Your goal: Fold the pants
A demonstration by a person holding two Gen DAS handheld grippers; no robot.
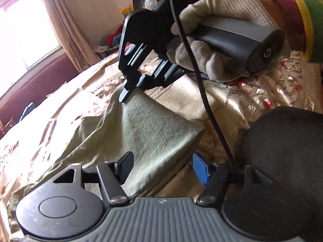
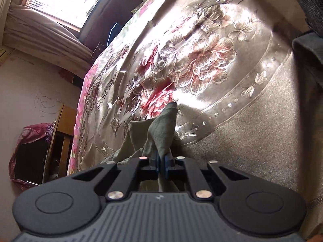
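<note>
Right tool (image 2: 160, 166) pinching a bunched corner of the olive pants (image 1: 153, 133), left tool (image 1: 163, 168) hanging spread wide over them, floral bedspread (image 2: 232, 80) lying underneath

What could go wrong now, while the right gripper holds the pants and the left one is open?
1. The right gripper pinches only a thin bunch of the pants; the cloth may slip out if pulled hard.
2. The left gripper is open around the folded edge, so that side is free and the fold may shift.
3. The black cable hangs across the pants and could snag on the left gripper.
</note>
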